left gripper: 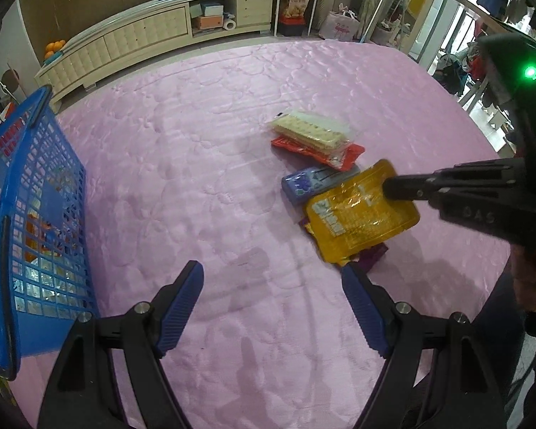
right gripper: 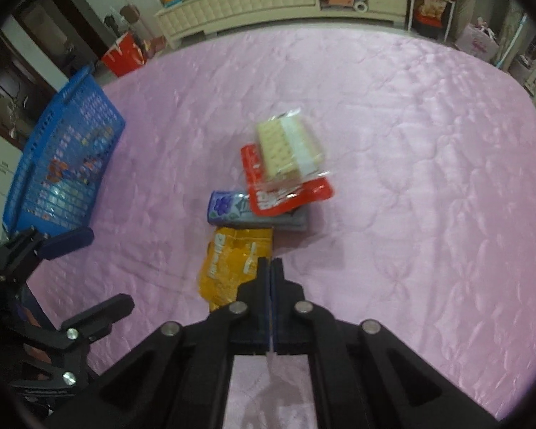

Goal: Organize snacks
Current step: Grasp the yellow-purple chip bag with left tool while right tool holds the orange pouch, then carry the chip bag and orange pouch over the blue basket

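Right wrist view shows the right gripper [right gripper: 270,262] with its fingers pressed together on the near edge of an orange snack pouch [right gripper: 232,264], which hangs forward and left of the tips. Left wrist view confirms the pinch: the pouch [left gripper: 361,214] looks raised off the pink quilted bedspread [left gripper: 196,178], over a purple wrapper [left gripper: 373,257] beneath it. Just past the right fingertips lies a blue-purple gum pack [right gripper: 228,209]; beyond that, a red packet [right gripper: 286,193] with a clear pack of crackers [right gripper: 289,146] stacked on top.

The left gripper [left gripper: 271,298] hangs over bare bedspread with its blue pads spread wide and nothing between them. Off its left finger stands a blue plastic basket [left gripper: 43,193], already holding some wrappers, though I cannot tell which.

By my judgement the sorting is partly done: some snacks are binned, one is in hand, and at least four remain on the spread. Open bedspread lies between pile and basket, so the carry leftward looks unobstructed; the basket's tall near wall must be cleared, and the left gripper sits near that path.
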`<state>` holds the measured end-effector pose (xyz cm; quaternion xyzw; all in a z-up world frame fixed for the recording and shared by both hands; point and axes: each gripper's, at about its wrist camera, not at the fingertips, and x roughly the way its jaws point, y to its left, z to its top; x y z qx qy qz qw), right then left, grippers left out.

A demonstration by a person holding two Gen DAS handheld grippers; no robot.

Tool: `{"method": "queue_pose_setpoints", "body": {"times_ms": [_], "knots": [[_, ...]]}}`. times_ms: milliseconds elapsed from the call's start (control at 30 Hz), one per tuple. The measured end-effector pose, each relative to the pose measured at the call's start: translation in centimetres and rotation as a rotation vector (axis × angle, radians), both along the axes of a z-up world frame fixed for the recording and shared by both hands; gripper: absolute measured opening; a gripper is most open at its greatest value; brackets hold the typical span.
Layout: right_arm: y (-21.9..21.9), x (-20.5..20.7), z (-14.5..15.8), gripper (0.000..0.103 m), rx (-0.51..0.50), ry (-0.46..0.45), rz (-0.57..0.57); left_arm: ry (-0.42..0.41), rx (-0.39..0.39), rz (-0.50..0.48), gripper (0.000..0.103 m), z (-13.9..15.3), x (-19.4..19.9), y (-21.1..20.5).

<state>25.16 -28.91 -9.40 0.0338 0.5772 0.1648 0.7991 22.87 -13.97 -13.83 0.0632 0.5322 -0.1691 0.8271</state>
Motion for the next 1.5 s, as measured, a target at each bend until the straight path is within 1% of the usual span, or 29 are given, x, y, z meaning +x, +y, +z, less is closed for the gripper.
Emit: {"method": "queue_pose_setpoints", "body": {"times_ms": [100,200,367,533,633,800,900,933,967,1000,1033,1133,1200,1300,1367,1500], "knots": [[-1.9,-0.2,0.9,0.002,-0.016,-0.034,-0.027,0.012,-0.012,-0.006,0.078,-0.2,0.1,-1.3],[-3.0,-0.6,1.5,0.002,-0.058,-0.07,-0.057,0.033,-0.018,-0.006,0.078,-0.8,0.3,-2.9],[-4.9,-0.7,0.6,0.002,-0.09,-0.081,-0.093,0.086,-0.017,0.019,0.078,-2.5,0.8,-5.4],[-6.7,-0.9,-0.6,0.002,-0.078,-0.062,-0.113,0.124,0.022,0.06,0.078,-4.7,1.8,-7.4],[-7.3,-1.1,-1.3,0.002,-0.07,-0.06,-0.11,0.151,0.011,0.112,0.078,-5.6,2.6,-7.6],[-8.0,-1.3,-2.2,0.002,-0.046,-0.043,-0.117,0.152,0.007,0.184,0.078,-6.3,3.8,-7.4],[-8.3,-1.3,-2.8,0.002,-0.037,-0.031,-0.123,0.146,0.039,0.194,0.078,-6.5,4.2,-8.1],[-8.4,-1.4,-3.0,0.002,-0.033,-0.028,-0.124,0.141,0.051,0.201,0.076,-6.5,4.2,-8.2],[-8.4,-1.4,-3.1,0.002,-0.029,-0.026,-0.124,0.134,0.068,0.208,0.073,-6.5,4.2,-8.3],[-8.4,-1.4,-3.2,0.002,-0.026,-0.025,-0.124,0.129,0.079,0.206,0.063,-6.5,4.3,-8.8],[-8.2,-1.5,-3.3,0.002,-0.025,-0.023,-0.123,0.122,0.092,0.195,0.055,-6.3,4.2,-9.0],[-8.2,-1.7,-3.1,0.002,-0.018,-0.022,-0.122,0.145,0.072,0.164,0.053,-6.2,3.9,-9.4],[-8.1,-1.8,-2.7,0.002,-0.008,-0.025,-0.121,0.149,0.037,0.154,0.053,-6.1,3.9,-9.1],[-7.8,-2.0,-1.7,0.002,0.006,-0.042,-0.118,0.119,0.0,0.14,0.053,-5.1,3.1,-7.8],[-7.4,-2.2,-0.9,0.002,0.01,-0.052,-0.111,0.097,-0.011,0.126,0.053,-4.1,2.7,-7.8],[-6.0,-2.5,1.1,0.002,-0.003,-0.091,-0.089,0.027,-0.025,0.105,0.053,-1.2,1.6,-6.6]]}}
